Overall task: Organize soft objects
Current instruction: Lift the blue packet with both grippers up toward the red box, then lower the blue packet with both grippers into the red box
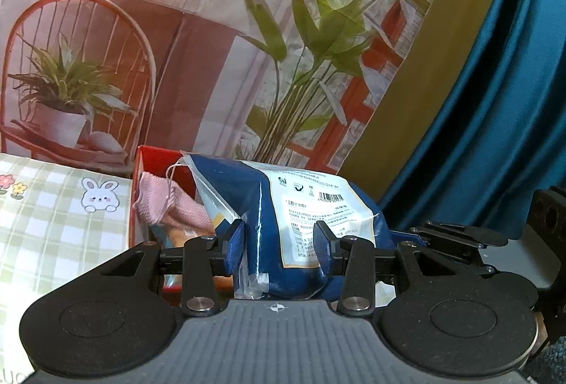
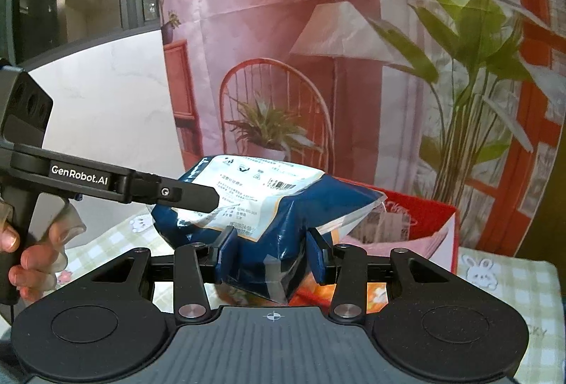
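While both claws clamp the blue packet [image 1: 300, 217], I hold it above the red box [image 1: 159, 161]. My left gripper [image 1: 279, 242] pinches one end, my right gripper [image 2: 270, 251] the other; pink cloth [image 1: 169, 207] lies in the box beneath.

Left claw [image 1: 279, 244]: black linkage arms, blue textured pads, silver pivot screws, grey ribbed base with a crosshair mark, two round black discs at lower corners. Right claw [image 2: 270, 251]: same build. Left of the right wrist frame: black handle lettered "GenRobot.AI"; hand [image 2: 33, 253] wears clear fingertip covers.
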{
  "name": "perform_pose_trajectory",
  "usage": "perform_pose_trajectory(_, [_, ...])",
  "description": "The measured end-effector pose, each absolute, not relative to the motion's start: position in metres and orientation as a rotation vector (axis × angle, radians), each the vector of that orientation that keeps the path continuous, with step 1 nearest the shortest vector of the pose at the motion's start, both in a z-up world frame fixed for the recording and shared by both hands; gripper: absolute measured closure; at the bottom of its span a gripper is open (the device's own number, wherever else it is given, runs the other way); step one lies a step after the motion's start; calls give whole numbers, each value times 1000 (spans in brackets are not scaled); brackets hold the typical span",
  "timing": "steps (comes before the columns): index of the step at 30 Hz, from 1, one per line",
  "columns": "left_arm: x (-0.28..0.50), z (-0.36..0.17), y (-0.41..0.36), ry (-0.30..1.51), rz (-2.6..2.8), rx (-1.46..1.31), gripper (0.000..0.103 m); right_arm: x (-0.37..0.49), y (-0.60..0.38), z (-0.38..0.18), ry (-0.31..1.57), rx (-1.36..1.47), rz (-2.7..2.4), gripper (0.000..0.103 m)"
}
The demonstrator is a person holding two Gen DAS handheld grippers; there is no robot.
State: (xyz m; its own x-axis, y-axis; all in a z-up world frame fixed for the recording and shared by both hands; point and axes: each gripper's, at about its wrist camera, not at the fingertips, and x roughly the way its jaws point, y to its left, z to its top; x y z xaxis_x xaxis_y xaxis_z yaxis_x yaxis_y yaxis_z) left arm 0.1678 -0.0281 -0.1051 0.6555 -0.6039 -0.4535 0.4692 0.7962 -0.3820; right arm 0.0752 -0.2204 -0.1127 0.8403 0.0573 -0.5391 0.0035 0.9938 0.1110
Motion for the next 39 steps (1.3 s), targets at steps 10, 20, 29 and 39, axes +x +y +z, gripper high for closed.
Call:
perform_pose_trajectory(10, [223,-118,-37,621,-612,-283,59,121,-252,-124,606,76,-2,63])
perform_pose_trajectory(20, [251,-139,-50,673,-583,-271,59,153,-277,-148,665,108,-15,64])
perform_pose_trajectory(29, [273,-167,-65,743,-575,-242,59,167,-293,-179,731,149,-29,64])
perform_pose_trajectory(39, [285,-196,-94,851,-629,-178,59,163,-311,-207,854,165,-84,64])
